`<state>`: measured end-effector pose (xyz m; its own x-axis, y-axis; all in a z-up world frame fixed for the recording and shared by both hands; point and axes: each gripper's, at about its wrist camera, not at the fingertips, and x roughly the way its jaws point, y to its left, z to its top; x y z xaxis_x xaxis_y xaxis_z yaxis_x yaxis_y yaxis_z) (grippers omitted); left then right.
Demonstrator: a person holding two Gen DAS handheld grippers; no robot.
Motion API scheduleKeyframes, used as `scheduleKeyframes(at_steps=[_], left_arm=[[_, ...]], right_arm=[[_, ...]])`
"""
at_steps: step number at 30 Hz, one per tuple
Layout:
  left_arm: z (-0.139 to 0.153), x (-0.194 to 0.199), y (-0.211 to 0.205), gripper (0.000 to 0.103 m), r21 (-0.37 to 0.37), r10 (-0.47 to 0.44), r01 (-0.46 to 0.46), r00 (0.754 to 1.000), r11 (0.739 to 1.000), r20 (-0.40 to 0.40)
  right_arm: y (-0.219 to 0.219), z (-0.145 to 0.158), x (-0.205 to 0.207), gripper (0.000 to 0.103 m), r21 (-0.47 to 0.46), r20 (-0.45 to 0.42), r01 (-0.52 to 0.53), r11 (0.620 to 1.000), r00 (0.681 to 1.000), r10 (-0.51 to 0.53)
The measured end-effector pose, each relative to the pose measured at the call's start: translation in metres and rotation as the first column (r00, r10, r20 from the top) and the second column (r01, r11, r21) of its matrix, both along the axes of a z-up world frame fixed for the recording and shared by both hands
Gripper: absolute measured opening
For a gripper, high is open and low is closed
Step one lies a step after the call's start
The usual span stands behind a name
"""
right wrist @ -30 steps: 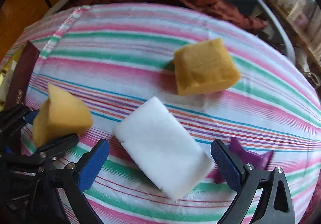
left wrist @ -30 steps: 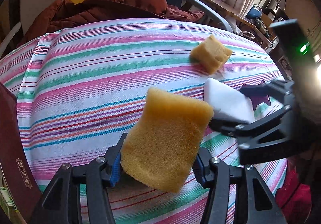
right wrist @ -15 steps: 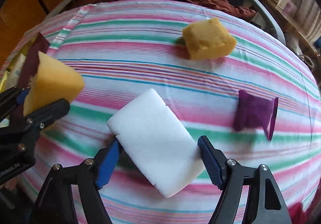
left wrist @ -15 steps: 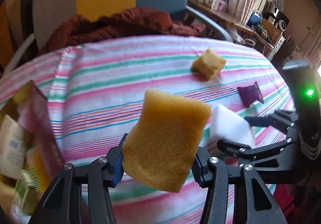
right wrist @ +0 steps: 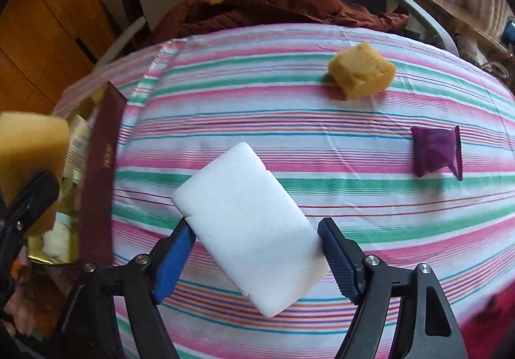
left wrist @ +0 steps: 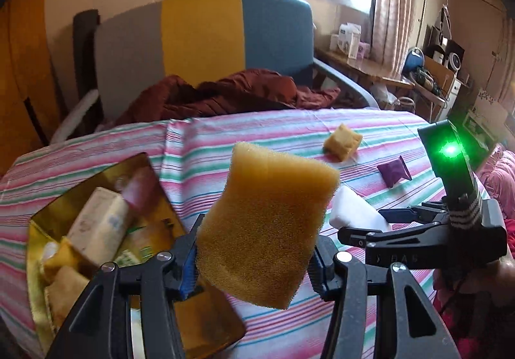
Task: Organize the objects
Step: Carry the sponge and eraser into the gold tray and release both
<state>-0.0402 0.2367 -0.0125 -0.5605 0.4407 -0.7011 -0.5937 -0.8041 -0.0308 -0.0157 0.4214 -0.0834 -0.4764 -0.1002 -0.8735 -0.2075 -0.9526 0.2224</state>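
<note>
My left gripper [left wrist: 254, 262] is shut on a yellow sponge [left wrist: 270, 230], which it holds in the air over the near right edge of a gold-lined box [left wrist: 58, 214]. In the right wrist view the same sponge [right wrist: 32, 149] shows at far left, over the box. My right gripper [right wrist: 256, 249] is shut on a white foam block [right wrist: 248, 223], held clear of the striped sheet [right wrist: 289, 120]; its blue pads press the block's two long sides. From the left wrist view, the right gripper [left wrist: 363, 223] and its block [left wrist: 352, 209] sit just right of the sponge.
The box [right wrist: 99, 182] has a maroon wall and holds several packets and sponges. A second yellow sponge [right wrist: 362, 74] and a purple packet [right wrist: 434, 149] lie on the sheet farther right. A chair with a brown jacket [left wrist: 231, 95] stands behind the surface.
The right gripper's jaws closed on the white block and lifted it off the sheet. Both grippers rose and moved left, and the gold-lined box came into the left wrist view.
</note>
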Motion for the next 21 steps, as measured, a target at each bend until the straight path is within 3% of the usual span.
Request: scheduleKeyframes(at_steps=[10, 21], left_arm=[[0.015, 0.015, -0.054, 0.055, 0.032, 0.076, -0.075, 0.997, 0.997, -0.034], [0.007, 0.014, -0.11, 0.055, 0.072, 0.16, -0.161, 0.987, 0.984, 0.017]], right_arm=[[-0.055, 0.018, -0.004, 0.078, -0.12, -0.11, -0.033, 0.992, 0.994, 0.019], [-0.116, 0.039, -0.004, 0.078, -0.146, -0.18, -0.132, 0.98, 0.978, 0.105]])
